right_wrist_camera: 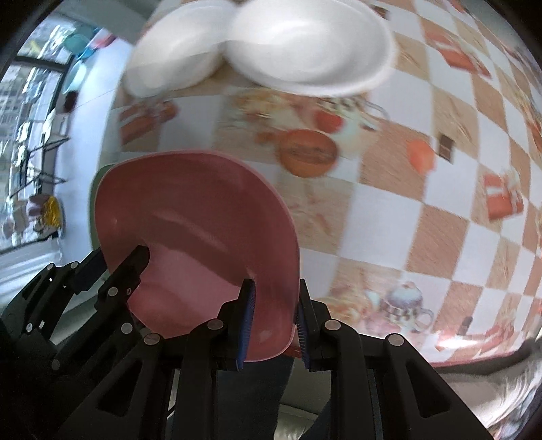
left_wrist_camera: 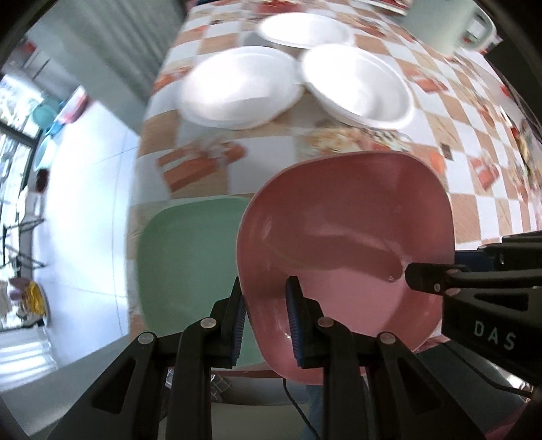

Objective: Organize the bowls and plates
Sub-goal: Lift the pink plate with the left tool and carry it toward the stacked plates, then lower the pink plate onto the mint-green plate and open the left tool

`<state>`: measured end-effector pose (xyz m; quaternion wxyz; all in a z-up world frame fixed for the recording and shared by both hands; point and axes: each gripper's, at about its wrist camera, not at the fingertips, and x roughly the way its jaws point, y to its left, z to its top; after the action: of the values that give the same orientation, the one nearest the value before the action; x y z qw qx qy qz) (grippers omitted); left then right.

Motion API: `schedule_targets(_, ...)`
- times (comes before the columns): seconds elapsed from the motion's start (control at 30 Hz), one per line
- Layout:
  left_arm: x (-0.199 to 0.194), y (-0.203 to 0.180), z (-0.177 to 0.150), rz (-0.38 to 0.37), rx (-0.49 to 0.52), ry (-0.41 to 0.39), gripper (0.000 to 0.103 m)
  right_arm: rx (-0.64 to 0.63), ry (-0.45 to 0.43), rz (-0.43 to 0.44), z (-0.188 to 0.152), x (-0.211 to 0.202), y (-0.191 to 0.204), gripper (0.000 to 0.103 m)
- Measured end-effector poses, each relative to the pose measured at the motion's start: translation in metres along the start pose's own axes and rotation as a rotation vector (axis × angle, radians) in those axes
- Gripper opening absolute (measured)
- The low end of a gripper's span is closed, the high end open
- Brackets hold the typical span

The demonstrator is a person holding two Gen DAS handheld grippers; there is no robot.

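While both grip the pink plate (left_wrist_camera: 342, 243), only left shows the mug (left_wrist_camera: 447, 23).

One marking is readable — the pale letters "DAS" on the black body of the right gripper (left_wrist_camera: 411, 276) — in the left wrist view.

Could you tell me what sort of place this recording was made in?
Probably a home dining or kitchen area. The table wears a checkered food-print tablecloth and carries white bowls, a green plate and the pink plate gripped by both tools. A tiled floor runs to a window.
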<state>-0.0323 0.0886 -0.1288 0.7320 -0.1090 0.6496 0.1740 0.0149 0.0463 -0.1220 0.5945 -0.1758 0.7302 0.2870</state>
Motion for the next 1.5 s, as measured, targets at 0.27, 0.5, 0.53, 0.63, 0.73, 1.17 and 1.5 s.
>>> schedule_targets(0.27,-0.010,0.041,-0.012,0.049,-0.108,-0.016,0.025,-0.082,0.020,0.019,0.013,0.004,0.043,0.026)
schedule_targets(0.5,-0.008,0.070,-0.020,0.070,-0.150,-0.004,0.025,-0.104,0.057,0.045,0.015,0.023,0.061,0.026)
schedule_targets(0.53,-0.007,0.072,-0.020,0.072,-0.151,-0.003,0.025,-0.102,0.062,0.047,0.018,0.028,0.074,0.026)
schedule_targets(0.63,-0.006,0.080,-0.020,0.082,-0.152,-0.006,0.025,-0.100,0.079,0.055,0.019,0.037,0.083,0.026)
schedule_targets(0.73,-0.002,0.085,-0.017,0.087,-0.148,-0.009,0.025,-0.102,0.093,0.060,0.019,0.042,0.085,0.026)
schedule_targets(1.17,0.001,0.082,-0.022,0.068,-0.120,-0.055,0.066,-0.110,0.071,0.059,0.014,0.029,0.067,0.026)
schedule_targets(1.5,-0.015,0.082,-0.009,-0.001,-0.166,-0.085,0.086,0.011,-0.034,0.031,0.003,-0.015,0.000,0.086)
